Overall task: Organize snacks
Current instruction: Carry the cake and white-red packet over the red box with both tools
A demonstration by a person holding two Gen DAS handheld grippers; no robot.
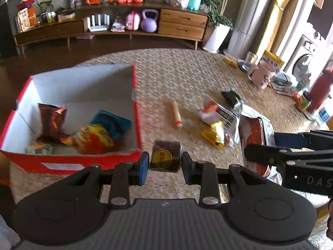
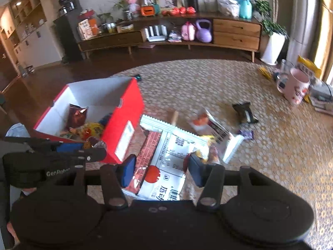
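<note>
Left: the red cardboard box, white inside, holds a brown foil packet, a yellow-red bag and a blue packet. Centre: my left gripper is clamped on a brown wrapped cake. Right: my right gripper grips a large white snack bag above the patterned table mat.

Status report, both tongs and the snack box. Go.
Left tongs shut on brown round-label snack. Right tongs shut on big white packet. Red box open, partly filled. Loose snacks beside it.
</note>
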